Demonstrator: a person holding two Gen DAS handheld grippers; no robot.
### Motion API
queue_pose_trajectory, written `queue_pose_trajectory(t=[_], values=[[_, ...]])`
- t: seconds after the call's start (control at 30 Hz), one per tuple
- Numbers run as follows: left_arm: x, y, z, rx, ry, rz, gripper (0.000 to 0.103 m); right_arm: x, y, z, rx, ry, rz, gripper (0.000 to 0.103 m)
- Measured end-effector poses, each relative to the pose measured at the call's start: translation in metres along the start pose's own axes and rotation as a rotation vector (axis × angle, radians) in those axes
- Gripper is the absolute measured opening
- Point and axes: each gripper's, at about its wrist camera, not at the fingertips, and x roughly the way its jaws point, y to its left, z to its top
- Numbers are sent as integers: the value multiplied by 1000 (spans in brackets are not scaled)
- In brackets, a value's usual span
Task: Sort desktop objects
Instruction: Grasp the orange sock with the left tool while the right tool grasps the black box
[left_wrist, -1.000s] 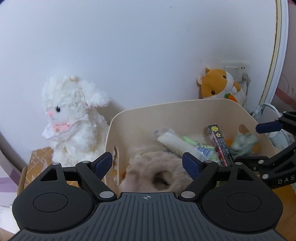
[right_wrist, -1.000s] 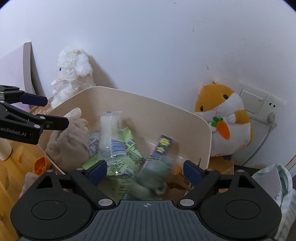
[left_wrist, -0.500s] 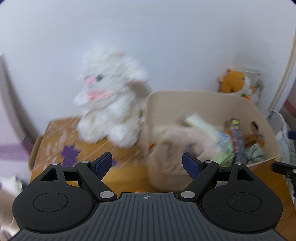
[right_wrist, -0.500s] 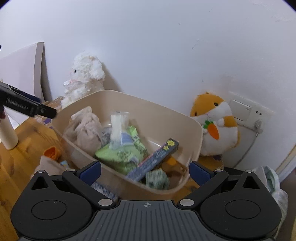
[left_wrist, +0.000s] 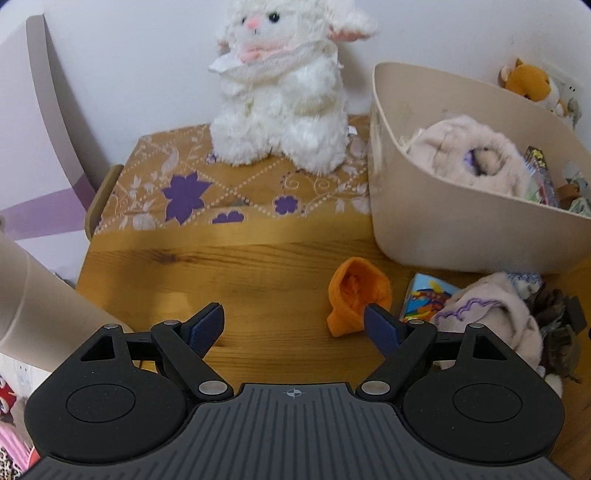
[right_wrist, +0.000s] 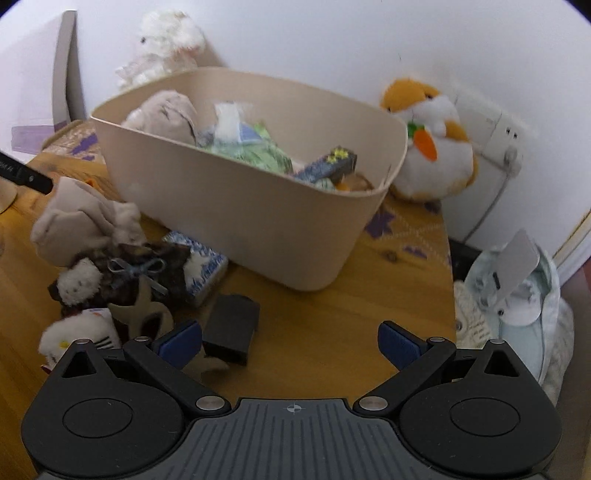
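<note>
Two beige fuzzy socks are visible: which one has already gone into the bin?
The beige sock lying at the left end of the cream bin, rolled with its opening showing. The other beige sock lies on the wooden desk outside the bin, beside the orange sock.

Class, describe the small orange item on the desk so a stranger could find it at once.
Start at the big beige bin on the wooden desk. Just in front of its left corner lies an orange sock, crumpled and open-mouthed. It is the only orange thing among the pale cloth and packet beside it.

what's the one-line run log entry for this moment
left gripper: open, empty, over table | right gripper: open, empty | beige bin: partly filled | orange sock, black block: on table, unsorted
</note>
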Motion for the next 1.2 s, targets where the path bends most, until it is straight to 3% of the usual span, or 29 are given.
queue_pose_trajectory(t=[0.2, 0.37, 0.53, 0.6, 0.7, 0.77, 0.93, 1.07, 1.13, 1.2], values=[[16, -7, 2, 27, 18, 5, 84, 17, -6, 4, 86, 47, 30, 103], [33, -15, 4, 18, 43, -3, 84, 33, 0, 11, 84, 91, 71, 103], [44, -28, 4, 59, 23, 3, 84, 46, 1, 17, 114, 137, 91, 103], [48, -30, 4, 58, 12, 2, 84, 49, 0, 18, 130, 147, 105, 99], [54, -31, 5, 45, 12, -7, 84, 55, 0, 19, 141, 190, 106, 84], [59, -30, 4, 35, 23, -21, 83, 55, 3, 17, 125, 181, 94, 85], [61, -31, 1, 41, 13, -84, 59, 50, 6, 16, 112, 168, 94, 74], [58, -38, 0, 84, -1, -130, 27, 46, 10, 16, 91, 160, 105, 61], [57, -41, -1, 96, 3, -150, 19, 44, 13, 15, 80, 159, 112, 50], [55, -42, -3, 103, 10, -155, 17, 41, 16, 14, 64, 162, 116, 38]])
